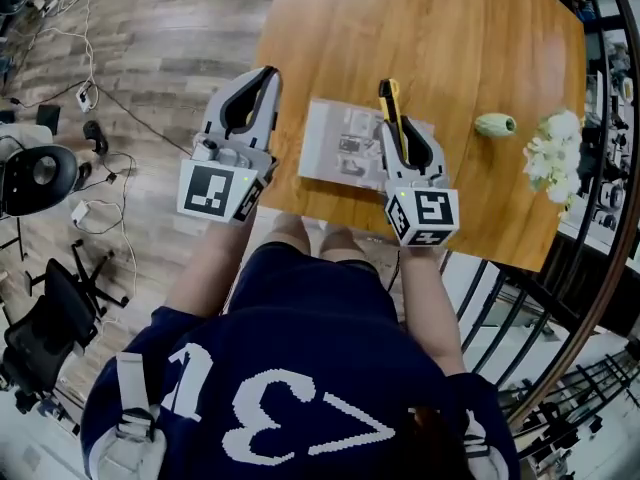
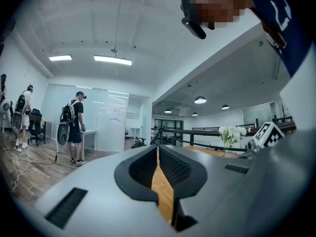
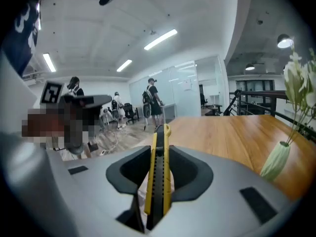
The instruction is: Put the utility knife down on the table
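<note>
A yellow and black utility knife [image 1: 392, 114] [image 3: 159, 174] is clamped between the jaws of my right gripper [image 1: 408, 146] [image 3: 157, 179]. It sticks out forward past the jaws, above a sheet of printed paper [image 1: 345, 140] on the wooden table [image 1: 450, 58]. My left gripper [image 1: 252, 93] [image 2: 159, 174] is held at the table's left edge, tilted up, jaws closed with only a thin slit and nothing in them.
A pale green vase [image 1: 494, 125] [image 3: 275, 161] with white flowers [image 1: 552, 154] lies on the table to the right. A black railing [image 1: 590, 268] runs past the table's right edge. Cables and a chair [image 1: 50, 318] are on the wooden floor at the left. People [image 2: 74, 127] stand farther off.
</note>
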{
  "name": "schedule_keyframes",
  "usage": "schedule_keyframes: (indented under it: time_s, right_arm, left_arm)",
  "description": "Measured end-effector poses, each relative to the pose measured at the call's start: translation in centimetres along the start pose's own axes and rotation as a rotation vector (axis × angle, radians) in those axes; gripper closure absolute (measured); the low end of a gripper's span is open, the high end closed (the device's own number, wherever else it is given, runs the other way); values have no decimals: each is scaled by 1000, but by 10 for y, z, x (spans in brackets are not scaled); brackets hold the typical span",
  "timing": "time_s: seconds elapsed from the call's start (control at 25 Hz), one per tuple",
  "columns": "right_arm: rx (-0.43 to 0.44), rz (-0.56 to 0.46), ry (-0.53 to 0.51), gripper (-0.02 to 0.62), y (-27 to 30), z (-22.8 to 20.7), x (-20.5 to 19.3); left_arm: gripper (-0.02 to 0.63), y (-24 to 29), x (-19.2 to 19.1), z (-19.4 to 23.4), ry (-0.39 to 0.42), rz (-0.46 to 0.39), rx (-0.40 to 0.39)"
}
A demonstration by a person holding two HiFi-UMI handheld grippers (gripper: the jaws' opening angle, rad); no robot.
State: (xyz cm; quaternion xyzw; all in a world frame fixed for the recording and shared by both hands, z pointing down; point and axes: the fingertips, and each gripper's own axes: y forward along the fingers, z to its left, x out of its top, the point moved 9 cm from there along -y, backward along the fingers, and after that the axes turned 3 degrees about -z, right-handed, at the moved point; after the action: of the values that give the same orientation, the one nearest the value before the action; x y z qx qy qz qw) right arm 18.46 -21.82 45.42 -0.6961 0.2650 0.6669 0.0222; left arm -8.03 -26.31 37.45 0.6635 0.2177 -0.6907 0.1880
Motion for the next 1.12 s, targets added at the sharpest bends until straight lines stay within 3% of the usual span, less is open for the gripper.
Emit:
schedule_keyframes:
  time_s: [0.2, 0.32, 0.52, 0.56, 0.64, 0.8, 1.0, 1.12]
  right_arm:
    - [-38, 258, -116, 469, 17, 13, -62]
    - [-48, 380, -113, 469, 22, 19, -81]
    - [-29, 416, -63, 456, 24, 18, -82]
    - [-30, 394, -45, 446, 24, 15, -75]
    - [-47, 311, -23, 493, 20, 7, -48]
    - [-92, 69, 4, 557, 4, -11, 21]
    - [-115, -255, 26, 569, -34, -24, 115]
    - [-121, -391, 24, 571, -58, -28, 157]
  left_arm:
    - [580, -3, -17, 5, -15, 45, -19]
    - [580, -3, -21, 6, -25, 66, -27]
    - [581, 0, -18, 6, -26, 63, -36]
    - [581, 1, -15, 6, -22, 51, -39]
    - [581, 4, -6, 6, -14, 25, -43]
    - [581, 10, 15, 4, 5, -9, -49]
    - [581, 21, 46, 0, 15, -52, -98]
    - [580, 26, 65, -4, 32, -86, -109]
